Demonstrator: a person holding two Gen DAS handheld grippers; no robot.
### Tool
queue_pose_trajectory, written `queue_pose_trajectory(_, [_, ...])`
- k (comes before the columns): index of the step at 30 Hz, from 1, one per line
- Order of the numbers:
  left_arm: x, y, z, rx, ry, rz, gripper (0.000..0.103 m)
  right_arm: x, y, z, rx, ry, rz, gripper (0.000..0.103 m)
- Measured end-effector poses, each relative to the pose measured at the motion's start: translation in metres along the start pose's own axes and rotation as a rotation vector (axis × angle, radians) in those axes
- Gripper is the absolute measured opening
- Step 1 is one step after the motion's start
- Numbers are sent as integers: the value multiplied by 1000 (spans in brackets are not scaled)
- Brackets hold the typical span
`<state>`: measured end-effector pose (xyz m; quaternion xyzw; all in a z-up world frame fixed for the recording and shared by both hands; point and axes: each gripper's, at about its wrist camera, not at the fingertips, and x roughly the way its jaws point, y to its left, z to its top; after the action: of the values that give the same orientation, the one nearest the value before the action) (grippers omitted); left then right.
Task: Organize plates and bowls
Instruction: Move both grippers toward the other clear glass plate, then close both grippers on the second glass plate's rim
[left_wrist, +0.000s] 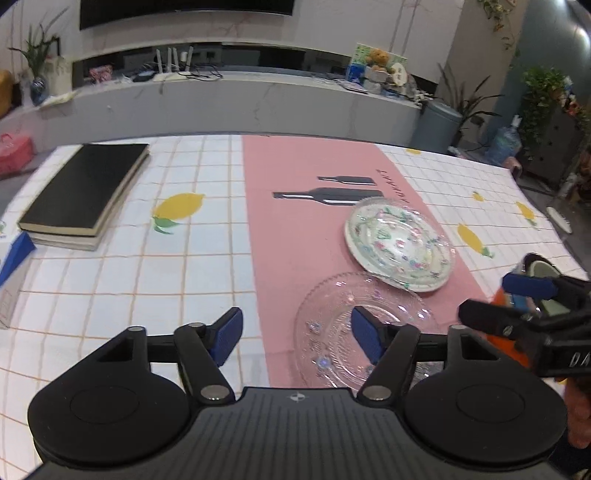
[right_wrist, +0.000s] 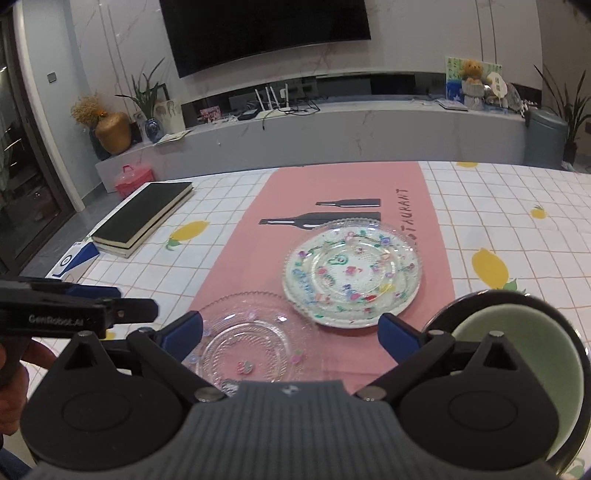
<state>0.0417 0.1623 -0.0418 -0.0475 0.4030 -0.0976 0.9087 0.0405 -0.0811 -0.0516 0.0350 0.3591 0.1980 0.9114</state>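
Left gripper (left_wrist: 297, 336): jaws spread, nothing between them, over the table's near edge.
Right gripper (right_wrist: 290, 334): jaws spread wide, empty, above the clear plate.
Clear glass plate (right_wrist: 251, 341): one, on the pink runner (right_wrist: 236, 266) near the table's front edge.
Bowl (right_wrist: 517, 354): one, dark outside, pale green inside, at the near right.
Flowered plates (right_wrist: 352, 273): a stack; count unclear, mid-runner, just behind the clear plate.
Writing: "RESTAURANT" partly readable on the runner; "GenRobot.AI" on the left gripper's side.
Black books (left_wrist: 83, 192): two stacked, toward the far left corner.
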Motion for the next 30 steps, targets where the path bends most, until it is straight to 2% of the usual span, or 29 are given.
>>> queue_pose_trajectory(2, [0, 1, -1, 9, 5, -36, 69, 1, 4, -4, 11, 8, 7, 97])
queue_pose_trajectory(4, [2, 1, -2, 20, 14, -47, 62, 1, 6, -11, 39, 22, 7, 92])
queue_pose_trajectory(6, [8, 2, -3, 20, 38, -53, 57, -1, 13, -18, 22, 9, -28, 85])
queue_pose_trajectory(8, [15, 4, -3, 6, 69, -51, 52, -2, 20, -24, 3, -6, -43, 82])
queue_pose_trajectory(10, [19, 7, -4, -10, 86, -43, 52, -4, 25, -28, -17, -30, -58, 81])
queue_pose_trajectory(12, [22, 9, -5, -18, 96, -32, 52, -6, 29, -29, -48, -60, -55, 70])
queue_pose_trajectory(15, [26, 10, -6, -16, 107, -38, 52, -4, 34, -31, -105, -79, -70, 70])
queue_pose_trajectory(20, [42, 15, -6, -42, 141, -62, 51, 17, 20, -44, 12, 8, -68, 68])
queue_pose_trajectory(21, [45, 17, -5, -53, 142, -73, 50, 21, 16, -48, 34, 16, -76, 64])
queue_pose_trajectory(24, [48, 19, -4, -83, 137, -97, 50, 29, 9, -57, 76, 20, -92, 57])
queue_pose_trajectory(27, [50, 19, -5, -103, 140, -119, 50, 35, 4, -59, 124, 22, -92, 56])
queue_pose_trajectory(30, [56, 22, -7, -116, 163, -100, 50, 38, 2, -60, 161, 7, -90, 56])
